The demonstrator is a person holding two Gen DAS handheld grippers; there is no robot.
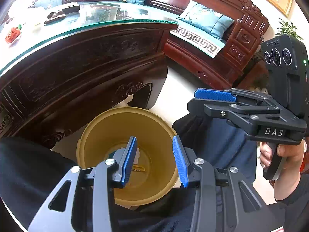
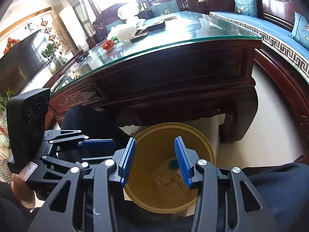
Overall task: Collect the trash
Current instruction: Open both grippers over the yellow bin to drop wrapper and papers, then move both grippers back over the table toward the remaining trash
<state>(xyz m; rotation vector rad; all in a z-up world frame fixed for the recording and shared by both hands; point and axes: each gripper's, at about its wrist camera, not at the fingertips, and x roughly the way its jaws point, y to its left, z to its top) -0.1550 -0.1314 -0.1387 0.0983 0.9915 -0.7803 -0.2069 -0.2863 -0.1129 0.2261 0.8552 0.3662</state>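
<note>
A yellow bin (image 1: 92, 135) stands on the floor below both grippers, beside the dark carved table (image 1: 77, 61); it also shows in the right wrist view (image 2: 204, 145). Paper scraps (image 1: 138, 152) and a wrapper (image 1: 139, 168) lie in its bottom; crumpled trash (image 2: 166, 177) shows there in the right wrist view. My left gripper (image 1: 154, 160) hangs open and empty over the bin. My right gripper (image 2: 154, 162) is open and empty over the bin too, and appears at the right of the left wrist view (image 1: 214, 96). A red wrapper (image 2: 108, 44) lies on the glass tabletop.
The glass tabletop (image 2: 193, 31) holds a white bag (image 2: 125, 32) and dark items (image 2: 140, 34). A carved wooden sofa with blue cushions (image 1: 208, 21) stands behind. The person's dark-trousered legs (image 2: 280, 189) flank the bin. Pale floor (image 1: 179, 83) lies between table and sofa.
</note>
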